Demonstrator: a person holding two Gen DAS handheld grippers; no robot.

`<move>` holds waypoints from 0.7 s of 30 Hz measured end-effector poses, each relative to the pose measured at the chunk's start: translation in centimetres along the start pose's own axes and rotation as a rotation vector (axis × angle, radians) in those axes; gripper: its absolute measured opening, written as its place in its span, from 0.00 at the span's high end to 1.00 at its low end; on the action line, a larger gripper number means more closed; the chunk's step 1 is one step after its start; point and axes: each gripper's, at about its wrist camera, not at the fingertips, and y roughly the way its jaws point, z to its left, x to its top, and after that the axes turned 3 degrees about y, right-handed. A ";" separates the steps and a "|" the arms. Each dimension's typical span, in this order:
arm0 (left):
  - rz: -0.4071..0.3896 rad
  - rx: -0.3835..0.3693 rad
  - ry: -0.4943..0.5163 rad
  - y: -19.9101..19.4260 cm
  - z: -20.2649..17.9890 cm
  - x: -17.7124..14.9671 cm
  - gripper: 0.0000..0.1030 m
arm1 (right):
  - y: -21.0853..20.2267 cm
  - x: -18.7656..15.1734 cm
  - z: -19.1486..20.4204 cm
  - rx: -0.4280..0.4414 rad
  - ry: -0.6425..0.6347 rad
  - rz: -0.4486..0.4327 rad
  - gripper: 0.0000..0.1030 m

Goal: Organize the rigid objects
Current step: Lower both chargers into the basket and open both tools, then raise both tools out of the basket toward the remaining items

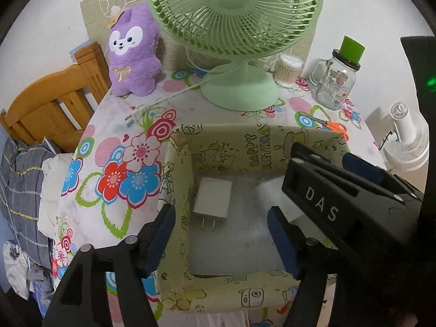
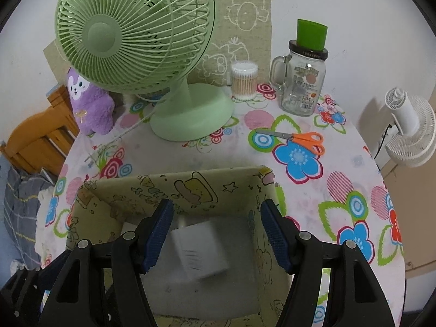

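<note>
A pale yellow cartoon-print box (image 1: 245,147) stands on the flowered tablecloth, open at the top. A white charger plug (image 1: 212,200) lies flat on its grey floor, prongs toward me. My left gripper (image 1: 220,218) hangs open above the plug, pads apart and touching nothing. My right gripper (image 1: 294,158) reaches into the box from the right. In the right wrist view the right gripper (image 2: 218,212) is open over the box (image 2: 190,188). A blurred white block (image 2: 200,250) sits below and between its fingers, with a gap to each pad.
Behind the box stand a green desk fan (image 2: 188,114), a purple plush toy (image 1: 130,51), a cotton swab tub (image 2: 244,81) and a glass mug jar with a green lid (image 2: 302,81). Orange-handled scissors (image 2: 299,139) lie right of the fan. A wooden bed frame (image 1: 54,103) is at left, a white fan (image 2: 408,130) at right.
</note>
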 end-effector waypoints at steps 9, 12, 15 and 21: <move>-0.031 0.010 0.000 -1.9 -0.2 -0.2 0.07 | -2.8 -0.7 0.1 -0.009 -0.022 -0.015 0.11; -0.032 0.013 0.007 -2.4 -0.1 -0.5 0.07 | -3.7 -0.8 -0.2 -0.001 -0.012 -0.020 0.11; -0.032 0.007 0.007 -3.0 0.0 -0.7 0.04 | -4.5 -1.1 -0.5 0.003 -0.006 -0.012 0.10; -0.041 0.009 -0.007 -4.2 0.6 -1.3 0.01 | -5.9 -1.8 -0.7 0.013 -0.007 -0.018 0.10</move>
